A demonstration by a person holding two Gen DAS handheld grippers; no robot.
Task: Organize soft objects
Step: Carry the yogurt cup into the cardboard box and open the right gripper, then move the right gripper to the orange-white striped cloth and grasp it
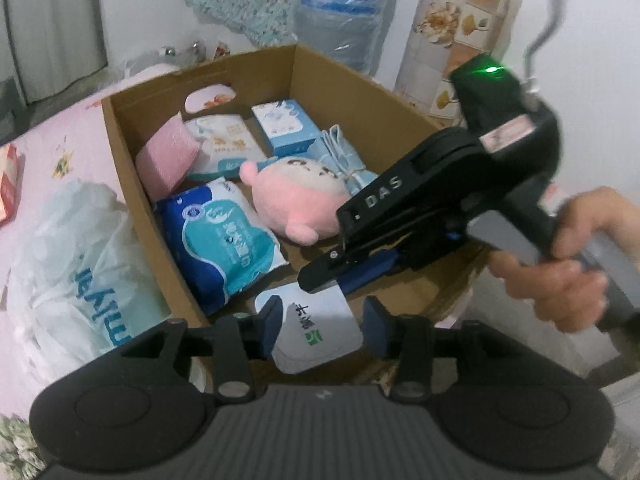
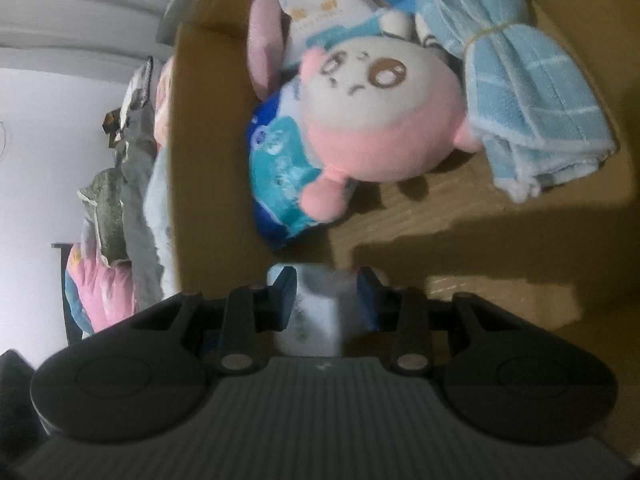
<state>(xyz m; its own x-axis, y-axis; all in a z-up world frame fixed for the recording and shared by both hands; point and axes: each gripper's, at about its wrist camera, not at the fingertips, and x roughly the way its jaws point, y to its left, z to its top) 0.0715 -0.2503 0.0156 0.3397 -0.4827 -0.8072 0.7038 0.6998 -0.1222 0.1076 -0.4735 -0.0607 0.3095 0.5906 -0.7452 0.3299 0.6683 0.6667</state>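
A white tissue pack (image 1: 316, 332) lies at the near end of the cardboard box (image 1: 120, 148). My left gripper (image 1: 322, 328) is open, one finger on each side of the pack. My right gripper (image 1: 324, 276) reaches in from the right and is shut on the same pack, which also shows in the right wrist view (image 2: 320, 312) between its fingers (image 2: 286, 292). The box also holds a pink plush toy (image 1: 296, 200), a blue wet-wipe pack (image 1: 228, 236), a tied blue cloth (image 2: 516, 92), a pink pad (image 1: 168, 156) and other packets.
The box stands on a pink bedsheet (image 1: 60, 140). A white plastic bag (image 1: 76, 264) lies left of the box. A large water bottle (image 1: 344, 12) and a floral board (image 1: 452, 40) stand against the wall behind. Bedding is piled at the left in the right wrist view (image 2: 116, 184).
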